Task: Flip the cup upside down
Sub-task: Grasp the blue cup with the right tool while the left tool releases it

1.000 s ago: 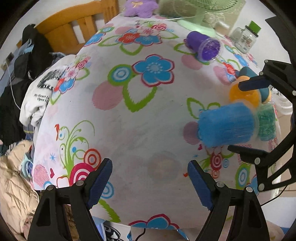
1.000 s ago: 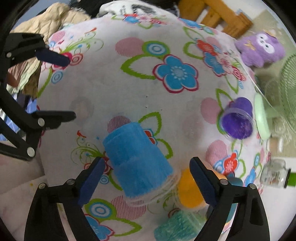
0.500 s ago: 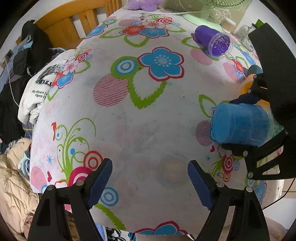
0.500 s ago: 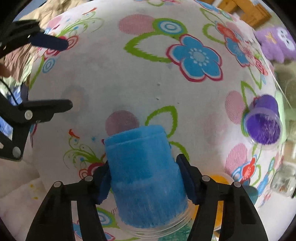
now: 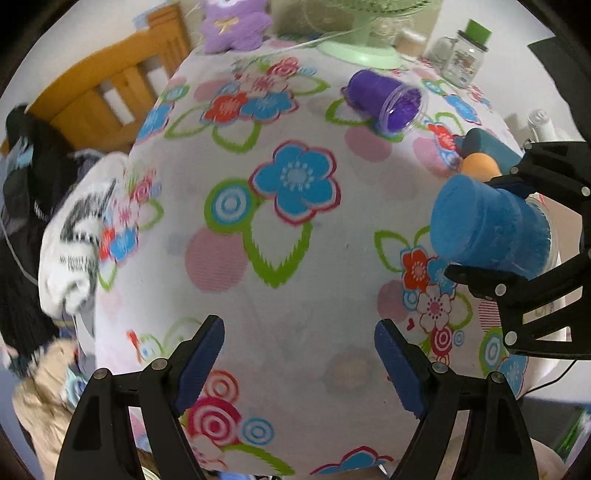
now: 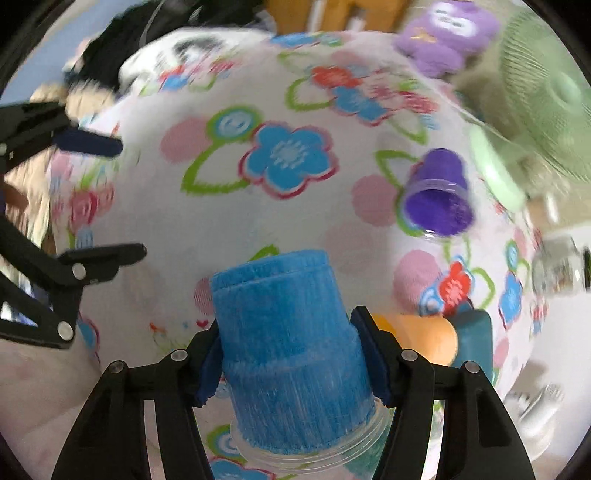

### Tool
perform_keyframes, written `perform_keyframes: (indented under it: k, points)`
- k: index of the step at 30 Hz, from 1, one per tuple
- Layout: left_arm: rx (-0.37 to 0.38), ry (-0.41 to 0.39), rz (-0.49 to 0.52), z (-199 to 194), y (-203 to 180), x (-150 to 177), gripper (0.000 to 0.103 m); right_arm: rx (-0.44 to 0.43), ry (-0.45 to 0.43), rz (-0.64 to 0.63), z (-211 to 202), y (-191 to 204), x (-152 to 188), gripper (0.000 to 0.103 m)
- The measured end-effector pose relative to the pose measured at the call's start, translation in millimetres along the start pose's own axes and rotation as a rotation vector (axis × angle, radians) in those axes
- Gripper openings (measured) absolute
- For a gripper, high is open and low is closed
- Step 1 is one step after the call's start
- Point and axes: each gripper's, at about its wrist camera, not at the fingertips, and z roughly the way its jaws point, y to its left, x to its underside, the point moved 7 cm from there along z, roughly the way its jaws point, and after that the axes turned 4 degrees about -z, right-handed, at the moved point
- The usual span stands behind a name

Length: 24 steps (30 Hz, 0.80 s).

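Observation:
My right gripper [image 6: 291, 354] is shut on a fuzzy blue cup [image 6: 288, 347] with a clear rim and holds it off the flowered tablecloth [image 6: 207, 221], base pointing away from the camera. In the left wrist view the blue cup [image 5: 487, 229] hangs at the right between the right gripper's fingers [image 5: 480, 275], lying on its side in the air. My left gripper [image 5: 299, 354] is open and empty over the cloth's near edge. A purple cup [image 5: 384, 99] lies on its side farther back; it also shows in the right wrist view [image 6: 439, 195].
An orange cup [image 6: 424, 336] and a teal cup [image 6: 476, 339] lie at the table's right edge. A green fan [image 5: 362, 48], a glass jar [image 5: 461, 55] and a purple plush toy [image 5: 232, 22] stand at the back. Clothes [image 5: 74, 229] hang off the left edge beside a wooden bed frame [image 5: 110, 96].
My right gripper closed on the blue cup and lifted it off the cloth. Both cameras have shifted, and the left gripper stays open.

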Motion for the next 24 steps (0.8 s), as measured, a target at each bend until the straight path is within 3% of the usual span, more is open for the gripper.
perform_keyframes:
  k: [15, 19, 24]
  points:
    - [0.076, -0.094, 0.187, -42, 0, -50, 0.085, 0.109, -0.204, 0.556, -73, -24, 6, 0.067]
    - [0.082, -0.134, 0.233, -50, -4, -56, 0.085, 0.208, -0.279, 0.629, -85, -24, 9, 0.067]
    - [0.083, -0.151, 0.258, -53, -11, -57, 0.085, 0.269, -0.336, 0.714, -92, -29, 19, 0.067]
